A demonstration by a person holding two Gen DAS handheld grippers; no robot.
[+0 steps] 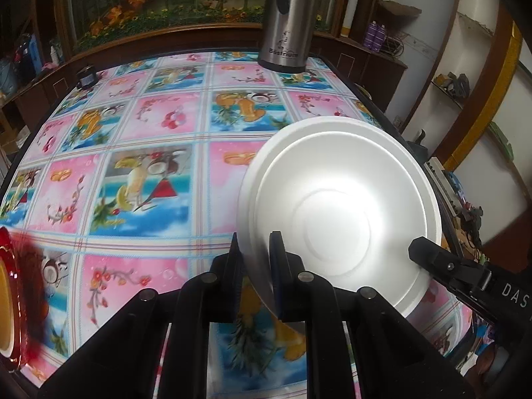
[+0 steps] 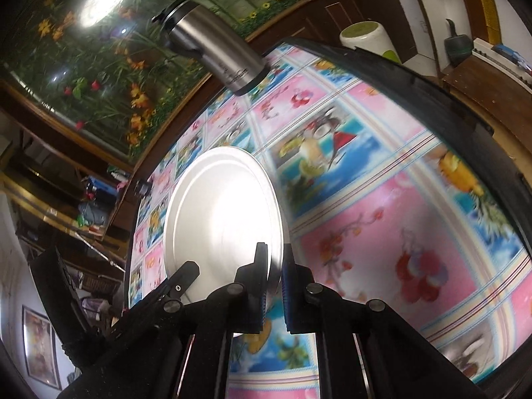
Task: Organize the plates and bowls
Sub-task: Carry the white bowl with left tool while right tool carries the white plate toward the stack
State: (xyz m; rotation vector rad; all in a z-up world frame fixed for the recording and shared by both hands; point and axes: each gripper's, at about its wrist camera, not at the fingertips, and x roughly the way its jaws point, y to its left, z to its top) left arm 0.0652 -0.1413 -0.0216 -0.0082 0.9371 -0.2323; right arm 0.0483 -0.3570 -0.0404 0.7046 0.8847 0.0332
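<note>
Two grippers, left gripper (image 1: pixel 256 256) and right gripper (image 2: pixel 274 266), are each clenched on the rim of one white plate (image 1: pixel 339 206), held tilted just above the patterned surface (image 1: pixel 149 126). Off to the left sits a red-rimmed dish (image 1: pixel 13 299), so sorting seems barely begun. Farther back, a steel flask (image 1: pixel 286 23) carries lettering that looks like "Bestrium".

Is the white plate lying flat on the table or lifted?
Lifted and tilted: both grippers clamp the white plate by its rim above the tablecloth.
</note>
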